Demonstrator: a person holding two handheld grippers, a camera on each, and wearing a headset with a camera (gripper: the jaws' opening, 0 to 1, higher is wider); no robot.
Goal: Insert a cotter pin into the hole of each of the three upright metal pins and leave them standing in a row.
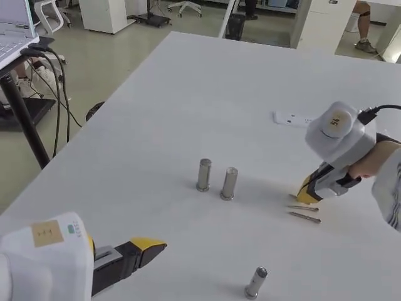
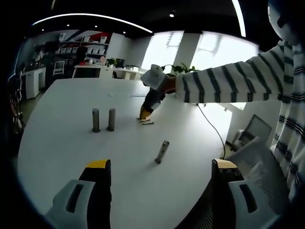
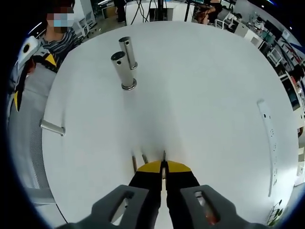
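Note:
Two metal pins [image 1: 204, 174] [image 1: 229, 183] stand upright side by side mid-table. A third metal pin [image 1: 255, 282] stands alone near the front edge. Right of the pair, two cotter pins [image 1: 304, 212] lie loose on the table. My right gripper [image 1: 305, 195] points down at the table just above them, jaws closed on a thin cotter pin [image 3: 164, 155] that sticks out past the tips. The loose cotter pins [image 3: 138, 161] lie just left of its fingers. My left gripper [image 2: 161, 164] hovers open and holds nothing at the front left, facing the lone pin [image 2: 162, 151].
A white power strip [image 1: 291, 118] lies at the back right of the white table [image 1: 188, 94]. A laptop [image 1: 12, 31] on a stand with hanging cables sits off the table's left edge. A striped sleeve [image 2: 228, 81] reaches in behind the right gripper.

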